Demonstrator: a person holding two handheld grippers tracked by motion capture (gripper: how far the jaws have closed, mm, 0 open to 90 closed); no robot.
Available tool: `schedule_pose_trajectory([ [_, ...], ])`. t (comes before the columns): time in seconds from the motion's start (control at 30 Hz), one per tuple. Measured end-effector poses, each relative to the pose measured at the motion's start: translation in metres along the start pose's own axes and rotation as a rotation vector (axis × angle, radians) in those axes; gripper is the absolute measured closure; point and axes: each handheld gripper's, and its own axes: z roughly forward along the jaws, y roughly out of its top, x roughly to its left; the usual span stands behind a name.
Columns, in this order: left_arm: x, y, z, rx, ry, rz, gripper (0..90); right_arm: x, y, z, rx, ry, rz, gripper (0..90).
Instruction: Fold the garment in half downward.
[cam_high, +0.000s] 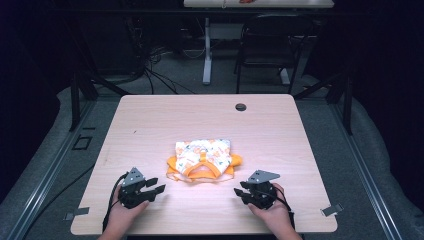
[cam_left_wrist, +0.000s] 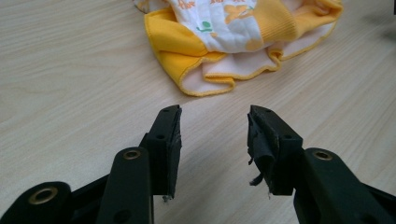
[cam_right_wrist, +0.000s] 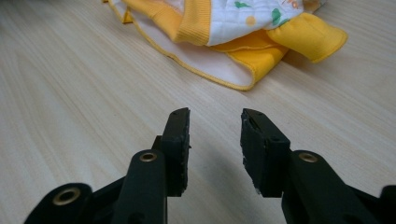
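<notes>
Garment: we see a small folded piece of soft clothing (cam_high: 204, 160), quilted white cloth printed with orange and green shapes, with yellow-orange ribbed cuffs and a thin yellow-piped hem, lying in a rumpled bundle near the middle of the table.
Garment up close: in the left gripper view (cam_left_wrist: 233, 37) we pick out a ribbed knit band, a smooth yellow sleeve end and a pale, wavy hem edge lying flat on the wood; in the right gripper view (cam_right_wrist: 233, 37) a squared yellow cuff sticks out to one side.
Table: we are on a pale wood-grain tabletop with rounded corners (cam_high: 150, 125), matt and finely streaked, with a round dark grommet hole (cam_high: 240, 107) near its far edge.
Left gripper: the black angular left gripper (cam_high: 156, 186) sits low over the table just beside the bundle's near left corner, jaws spread apart, nothing between them, bare wood in the gap (cam_left_wrist: 214, 140).
Left pads: we notice the rubbery pad (cam_left_wrist: 259, 154) on one jaw is frayed and peeling at its edge.
Right gripper: the black right gripper (cam_high: 241, 189) sits just off the bundle's near right corner, jaws likewise spread, holding nothing (cam_right_wrist: 215, 140).
Hands: each hand (cam_high: 125, 212) wraps the gripper body from behind.
</notes>
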Motion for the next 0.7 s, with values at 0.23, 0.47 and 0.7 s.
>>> schedule_pose_trajectory([
  [0.23, 0.001, -0.002, 0.003, -0.006, 0.024, -0.021, 51.0, -0.002, -0.007, 0.005, -0.018, -0.022, 0.006, 55.2],
  [0.47, 0.002, -0.003, 0.003, -0.011, 0.033, -0.021, 47.4, -0.006, -0.011, 0.007, -0.027, -0.047, 0.011, 50.9],
  [0.7, 0.004, -0.003, 0.004, -0.007, 0.035, -0.015, 45.4, -0.009, -0.012, 0.007, -0.031, -0.073, 0.008, 47.5],
])
